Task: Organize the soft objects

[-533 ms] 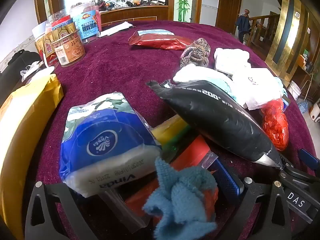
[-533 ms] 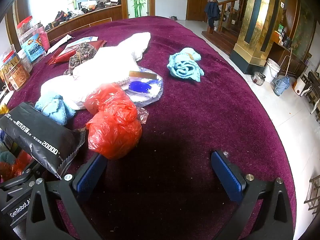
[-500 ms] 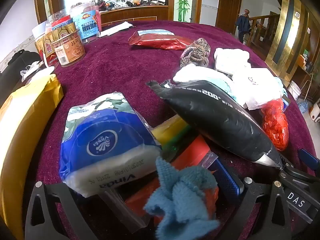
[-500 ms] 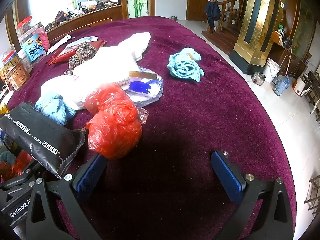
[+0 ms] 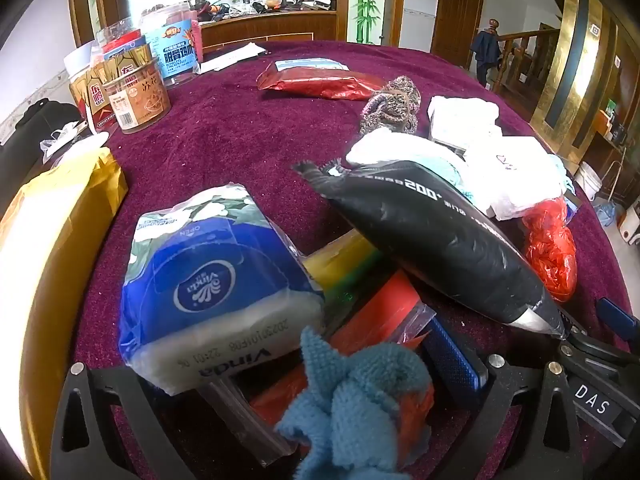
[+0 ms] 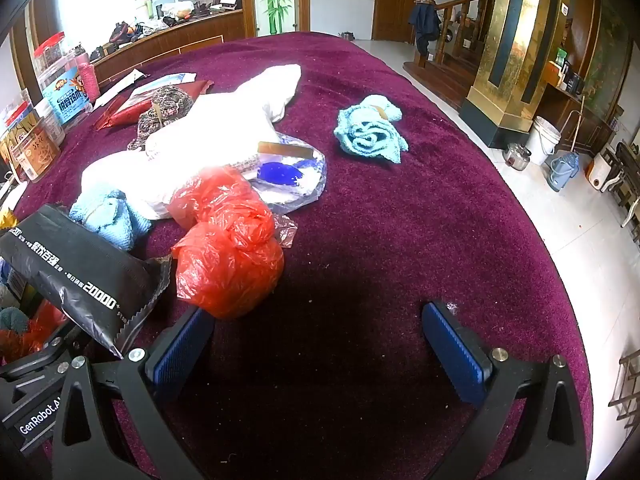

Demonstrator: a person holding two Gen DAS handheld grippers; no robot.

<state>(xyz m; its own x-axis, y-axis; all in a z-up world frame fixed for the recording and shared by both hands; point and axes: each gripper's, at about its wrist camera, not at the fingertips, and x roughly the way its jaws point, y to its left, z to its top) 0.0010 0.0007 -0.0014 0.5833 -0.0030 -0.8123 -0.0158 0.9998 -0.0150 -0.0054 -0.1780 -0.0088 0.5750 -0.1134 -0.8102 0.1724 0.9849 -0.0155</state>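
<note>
Yellow pack (image 5: 44, 232): far left on your counter (image 5: 240, 128), a stiff, smooth slab lying flat.
Tissue pack (image 5: 208, 280): soft plastic-wrapped brick, just ahead of your left gripper (image 5: 320, 392); it gives under pressure, so it sits low.
Left gripper: the blue knit cloth (image 5: 356, 400) and crinkly orange bag (image 5: 380, 312) lie between its jaws. You cannot tell whether they are clamped; one pad is hidden.
Black pouch (image 5: 432, 240): glossy, plump, propped aslant over the yellow-green pack (image 5: 340, 260), likely dropped on the pile.
Red plastic bag (image 6: 228, 248): thin, crumpled ball, touching the black pouch, near your right gripper's left pad.
Right gripper (image 6: 316, 344): jaws wide apart, nothing between them, low over bare plush.
Light blue towel (image 6: 370, 130): fluffy bundle, alone, well apart from the heap; probably already sorted aside.
</note>
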